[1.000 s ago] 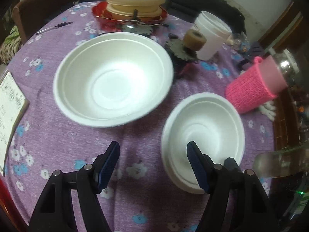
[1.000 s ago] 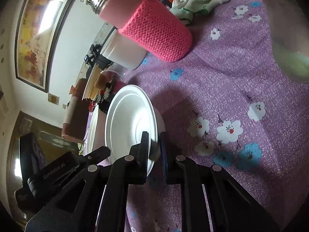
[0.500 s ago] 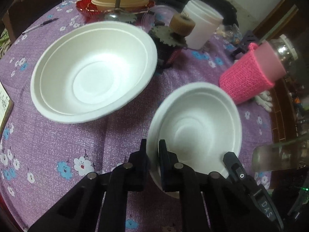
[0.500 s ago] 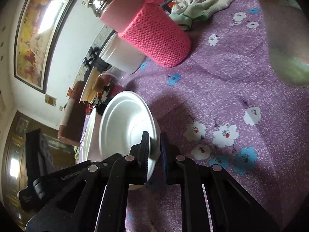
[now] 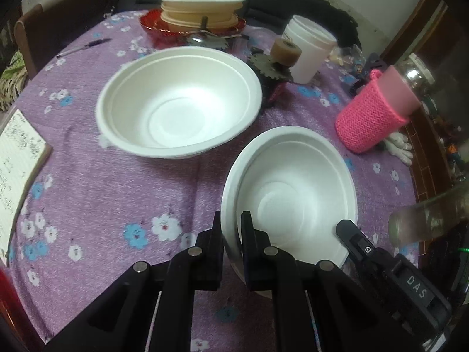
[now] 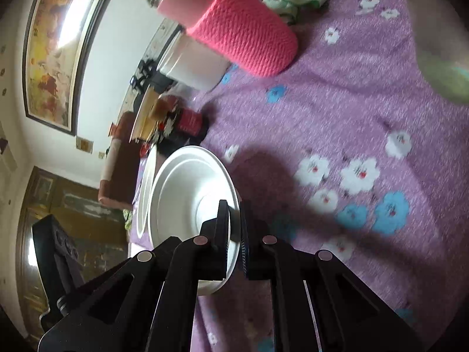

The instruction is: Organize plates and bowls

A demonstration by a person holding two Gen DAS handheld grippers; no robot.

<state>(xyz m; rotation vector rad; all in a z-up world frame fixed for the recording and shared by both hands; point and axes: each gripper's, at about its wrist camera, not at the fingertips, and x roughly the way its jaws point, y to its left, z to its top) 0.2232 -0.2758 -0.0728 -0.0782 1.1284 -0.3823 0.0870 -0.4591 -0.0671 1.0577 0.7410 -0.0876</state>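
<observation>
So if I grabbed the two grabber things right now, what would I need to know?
Left gripper: shut on the near-left rim of the small white bowl.
Right gripper: shut on the same bowl's rim, on its other side.
The big white bowl sits empty just beyond on the purple tablecloth. A bowl stack stands on a red plate at the far edge.
Done: small bowl gripped.
Left: probably nest it in the big bowl, then tidy the rest.

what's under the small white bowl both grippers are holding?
A second white rim shows around the small white bowl, apparently another bowl nested beneath; its body is covered. Below that, purple flowered tablecloth. Whether the stack touches it is hidden.
</observation>
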